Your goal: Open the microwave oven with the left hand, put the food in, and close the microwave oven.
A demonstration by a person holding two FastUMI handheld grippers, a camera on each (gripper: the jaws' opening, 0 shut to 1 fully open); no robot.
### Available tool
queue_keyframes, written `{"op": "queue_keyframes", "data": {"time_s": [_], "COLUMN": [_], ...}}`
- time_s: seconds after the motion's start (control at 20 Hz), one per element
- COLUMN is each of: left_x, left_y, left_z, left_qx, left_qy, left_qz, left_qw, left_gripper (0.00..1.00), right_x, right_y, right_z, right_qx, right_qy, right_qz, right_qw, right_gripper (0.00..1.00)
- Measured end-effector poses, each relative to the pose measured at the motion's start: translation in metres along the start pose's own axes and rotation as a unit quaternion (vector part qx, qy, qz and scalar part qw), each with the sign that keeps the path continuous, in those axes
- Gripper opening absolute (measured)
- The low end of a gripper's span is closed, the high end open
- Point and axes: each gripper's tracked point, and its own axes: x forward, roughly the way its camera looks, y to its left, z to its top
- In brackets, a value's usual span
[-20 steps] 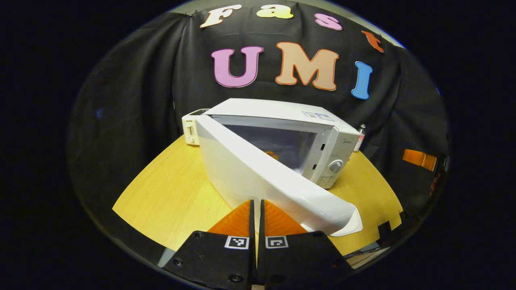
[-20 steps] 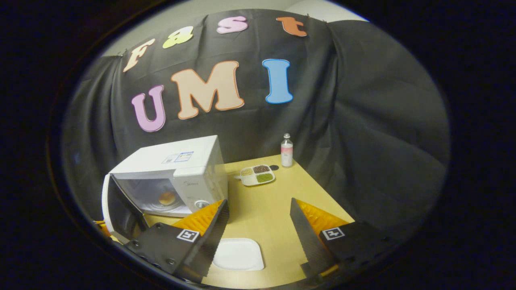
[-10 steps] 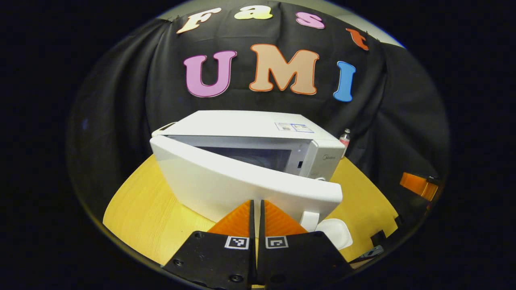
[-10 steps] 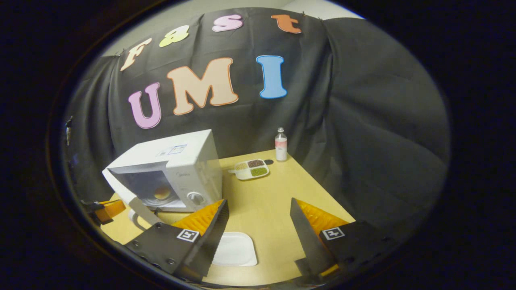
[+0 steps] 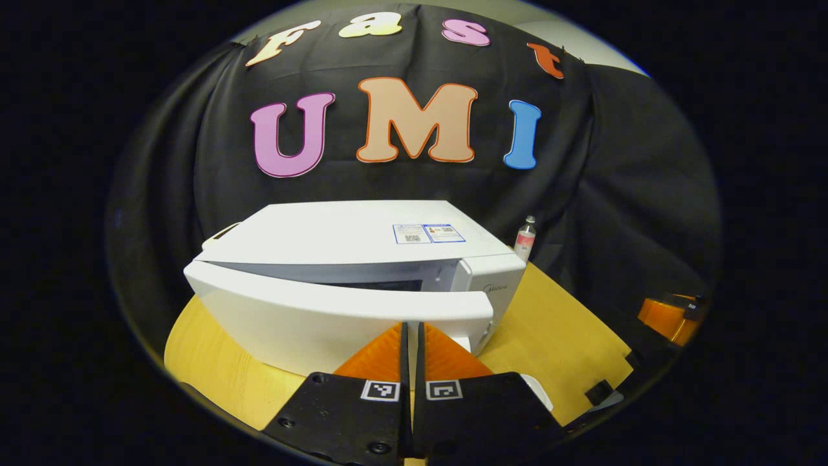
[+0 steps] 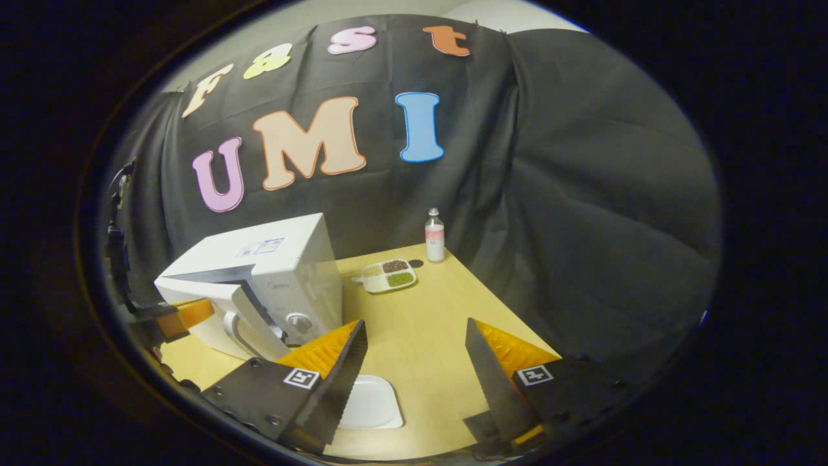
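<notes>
The white microwave [image 5: 336, 233] stands on the wooden table [image 5: 563, 330]. Its door [image 5: 304, 317] is a narrow crack from closed, with a dark gap along its top edge. My left gripper [image 5: 411, 329] is shut with nothing between its fingers, and its tips rest against the door's outer face. In the right gripper view the microwave [image 6: 284, 259] sits at the left, its door [image 6: 213, 314] slightly ajar with the left gripper [image 6: 184, 315] against it. My right gripper [image 6: 414, 359] hangs open and empty above the table, right of the microwave. The door hides the food inside.
An empty white plate [image 6: 365, 409] lies on the table [image 6: 427, 317] below the right gripper's left finger. A white divided tray [image 6: 388, 276] of grains and a small bottle [image 6: 435, 235] stand at the back, beside the black cloth wall.
The left gripper has pushed the door from wide open to almost closed, and the food inside has gone out of sight. The right gripper stayed open, drifting slightly.
</notes>
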Motion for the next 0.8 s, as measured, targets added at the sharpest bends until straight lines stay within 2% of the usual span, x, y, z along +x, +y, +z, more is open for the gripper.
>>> {"op": "queue_keyframes", "data": {"time_s": [0.05, 0.1, 0.15, 0.55, 0.6, 0.65, 0.7, 0.75, 0.8], "left_x": [0.004, 0.007, 0.009, 0.027, 0.030, 0.031, 0.031, 0.032, 0.033], "left_y": [-0.002, -0.003, -0.002, 0.013, 0.012, 0.011, 0.008, 0.004, 0.003], "left_z": [0.002, 0.003, 0.004, 0.017, 0.019, 0.021, 0.023, 0.027, 0.027], "left_qx": [-0.004, -0.009, -0.013, -0.012, -0.013, -0.016, -0.016, -0.012, -0.008], "left_qy": [-0.001, -0.003, -0.005, -0.020, -0.022, -0.022, -0.026, -0.031, -0.032], "left_qz": [-0.002, -0.003, -0.002, 0.030, 0.031, 0.030, 0.026, 0.020, 0.019], "left_qw": [1.000, 1.000, 1.000, 0.999, 0.999, 0.999, 0.999, 0.999, 0.999], "left_gripper": [0.02, 0.02, 0.02, 0.01, 0.01, 0.00, 0.00, 0.01, 0.00], "right_x": [0.000, -0.001, -0.002, -0.004, -0.004, -0.003, -0.003, -0.004, -0.004], "right_y": [0.000, 0.001, 0.002, 0.015, 0.015, 0.015, 0.014, 0.013, 0.012], "right_z": [0.000, 0.001, 0.001, -0.001, 0.000, 0.000, 0.001, 0.001, 0.003], "right_qx": [0.001, 0.001, 0.001, -0.007, -0.008, -0.007, -0.006, -0.005, -0.003], "right_qy": [-0.001, -0.003, -0.003, -0.001, -0.002, -0.003, -0.004, -0.004, -0.006], "right_qz": [0.000, 0.002, 0.004, 0.027, 0.027, 0.026, 0.026, 0.025, 0.024], "right_qw": [1.000, 1.000, 1.000, 1.000, 1.000, 1.000, 1.000, 1.000, 1.000], "right_gripper": [0.90, 0.95, 0.90, 0.90, 0.90, 0.95, 0.95, 0.90, 0.95]}}
